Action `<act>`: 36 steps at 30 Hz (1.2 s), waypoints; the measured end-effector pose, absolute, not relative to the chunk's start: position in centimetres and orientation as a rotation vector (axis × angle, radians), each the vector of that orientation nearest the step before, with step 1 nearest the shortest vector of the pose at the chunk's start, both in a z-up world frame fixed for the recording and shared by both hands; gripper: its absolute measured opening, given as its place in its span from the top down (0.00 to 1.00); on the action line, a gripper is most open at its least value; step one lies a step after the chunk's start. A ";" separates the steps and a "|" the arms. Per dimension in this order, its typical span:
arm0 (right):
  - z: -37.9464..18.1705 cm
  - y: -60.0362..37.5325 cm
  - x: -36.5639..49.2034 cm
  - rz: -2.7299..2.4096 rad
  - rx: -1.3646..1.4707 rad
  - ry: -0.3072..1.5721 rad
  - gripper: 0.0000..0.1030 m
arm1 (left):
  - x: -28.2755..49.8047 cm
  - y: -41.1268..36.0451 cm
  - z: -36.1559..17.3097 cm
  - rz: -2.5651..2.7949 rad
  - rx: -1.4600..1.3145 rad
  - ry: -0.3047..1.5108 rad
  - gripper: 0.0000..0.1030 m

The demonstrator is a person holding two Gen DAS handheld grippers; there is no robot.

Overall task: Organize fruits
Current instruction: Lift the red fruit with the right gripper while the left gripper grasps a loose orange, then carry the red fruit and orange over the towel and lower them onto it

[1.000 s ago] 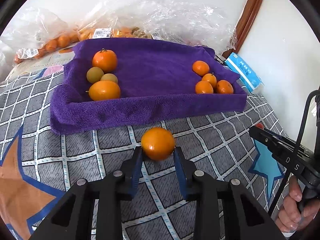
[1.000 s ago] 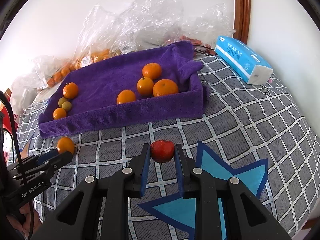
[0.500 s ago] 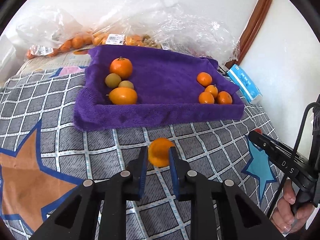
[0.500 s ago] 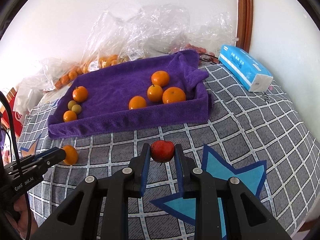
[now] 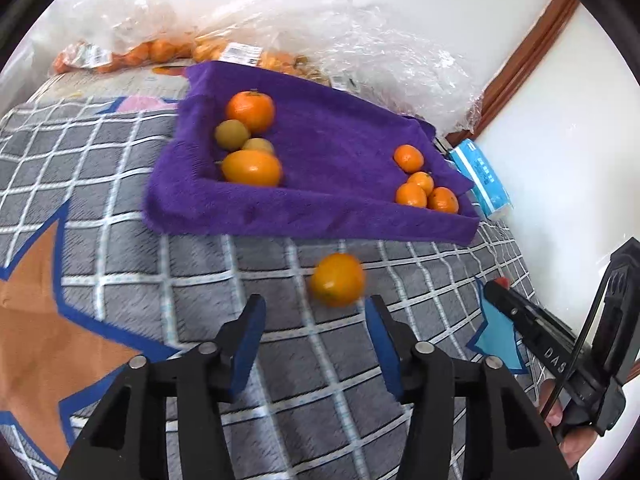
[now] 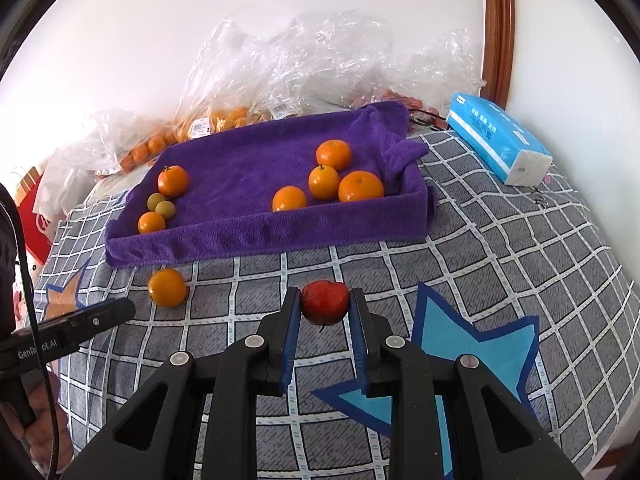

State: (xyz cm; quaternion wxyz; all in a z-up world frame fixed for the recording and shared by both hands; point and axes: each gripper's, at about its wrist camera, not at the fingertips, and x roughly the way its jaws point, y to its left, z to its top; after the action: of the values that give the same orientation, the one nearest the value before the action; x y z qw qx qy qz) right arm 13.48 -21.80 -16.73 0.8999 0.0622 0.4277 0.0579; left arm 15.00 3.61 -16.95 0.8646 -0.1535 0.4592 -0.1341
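Since jaws just spread, left tool (image 5: 314, 312) empty | orange (image 5: 337, 279) loose on blanket (image 5: 120, 248)

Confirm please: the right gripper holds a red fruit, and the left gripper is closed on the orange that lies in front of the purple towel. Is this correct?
Not quite. The left gripper is open, its jaws having just been opening; the orange lies loose on the blanket beyond its fingertips, as the left wrist view shows. The right gripper does hold the red fruit, before the purple towel.

Both wrist cameras look steeply down along their own fingers from close above the checked blanket (image 6: 500, 248). Each faces the purple towel (image 5: 332, 152) (image 6: 248, 160) beyond, one from its left, one from its right.
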 end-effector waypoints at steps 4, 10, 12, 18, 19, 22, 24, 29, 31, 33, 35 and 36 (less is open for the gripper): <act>-17.0 -22.5 13.6 0.117 0.138 0.891 0.77 | 16.3 1.6 -17.3 -0.265 -0.269 0.980 0.50; -17.1 -24.0 13.7 0.105 0.153 0.895 0.77 | 17.4 0.0 -17.8 -0.201 -0.199 0.972 0.68; -17.2 -24.2 13.8 0.100 0.159 0.899 0.77 | 17.1 0.2 -17.4 -0.208 -0.208 0.964 0.68; -16.7 -23.8 13.9 0.109 0.157 0.881 0.77 | 15.2 1.8 -15.3 -0.181 -0.208 0.937 0.68; -16.4 -23.6 13.8 0.112 0.152 0.874 0.77 | 14.9 2.2 -15.0 -0.173 -0.213 0.937 0.68; -15.5 -22.8 13.7 0.119 0.140 0.862 0.77 | 13.5 3.3 -13.9 -0.154 -0.221 0.921 0.68; -14.6 -22.2 13.6 0.129 0.140 0.849 0.77 | 12.6 4.0 -13.3 -0.136 -0.225 0.910 0.68; -12.6 -21.0 13.1 0.156 0.128 0.820 0.77 | 10.8 5.4 -11.5 -0.106 -0.242 0.879 0.68; -11.7 -20.4 12.7 0.160 0.104 0.798 0.77 | 10.2 5.8 -10.6 -0.101 -0.250 0.859 0.68; -11.1 -20.2 12.4 0.169 0.098 0.789 0.77 | 9.9 6.1 -10.0 -0.093 -0.253 0.846 0.68; -10.6 -20.0 12.1 0.166 0.086 0.784 0.77 | 9.5 6.4 -9.4 -0.091 -0.265 0.833 0.68; -10.3 -19.9 12.0 0.166 0.083 0.782 0.77 | 9.4 6.6 -9.1 -0.094 -0.272 0.830 0.68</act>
State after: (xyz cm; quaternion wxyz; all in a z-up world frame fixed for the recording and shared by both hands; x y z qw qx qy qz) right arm 12.00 -19.91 -10.35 0.9204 0.0402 0.3804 0.0808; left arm 9.42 6.57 -9.14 0.9051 -0.1318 0.4016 -0.0456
